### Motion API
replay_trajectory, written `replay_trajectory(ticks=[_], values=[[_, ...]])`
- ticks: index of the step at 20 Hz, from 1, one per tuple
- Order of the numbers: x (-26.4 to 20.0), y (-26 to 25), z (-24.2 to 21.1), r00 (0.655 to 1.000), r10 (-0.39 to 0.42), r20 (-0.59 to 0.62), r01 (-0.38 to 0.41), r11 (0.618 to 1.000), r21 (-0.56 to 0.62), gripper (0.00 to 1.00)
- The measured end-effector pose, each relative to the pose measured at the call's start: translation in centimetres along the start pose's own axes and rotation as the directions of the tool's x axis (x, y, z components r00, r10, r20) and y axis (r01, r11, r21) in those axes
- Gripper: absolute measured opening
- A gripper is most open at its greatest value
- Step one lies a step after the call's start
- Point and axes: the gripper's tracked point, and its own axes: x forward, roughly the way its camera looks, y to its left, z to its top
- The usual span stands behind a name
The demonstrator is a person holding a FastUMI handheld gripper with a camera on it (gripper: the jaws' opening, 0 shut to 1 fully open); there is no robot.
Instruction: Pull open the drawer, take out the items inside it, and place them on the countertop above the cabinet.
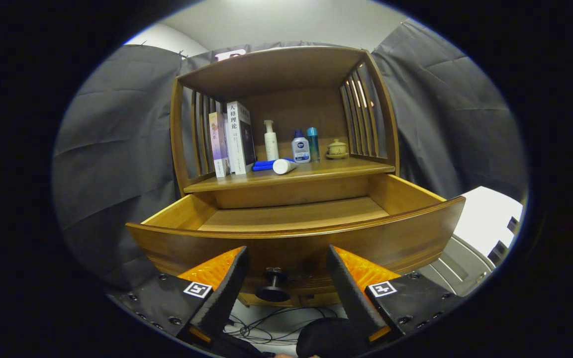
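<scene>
The big brown wooden cabinet (286,124) is standing beyond the gripper. Its wide wooden drawer (296,233) is sitting pulled out just ahead of the fingers, and the part of its floor that is showing is looking bare. The flat wooden countertop (316,174) above is carrying tall books (232,136) and small bottles (300,146), likely put there from the drawer. The round black knob (273,284) is sitting between the fingers, not touching them. The black and orange gripper (286,263) is spreading wide, holding nothing.
</scene>
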Motion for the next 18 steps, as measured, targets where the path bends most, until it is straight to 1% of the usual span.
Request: replay_trajectory(ticks=[1, 3, 12, 18], values=[[0.2, -0.5, -0.3, 0.999, -0.033, -0.014, 0.033, 0.999, 0.003, 0.97], [0.2, -0.3, -0.8, 0.999, -0.042, -0.02, 0.042, 0.999, -0.008, 0.97], [2.0, 0.0, 0.0, 1.0, -0.023, 0.009, 0.023, 1.0, -0.018, 0.98], [4.9, 0.9, 1.5, 0.999, -0.026, 0.034, 0.026, 1.0, -0.002, 0.98]])
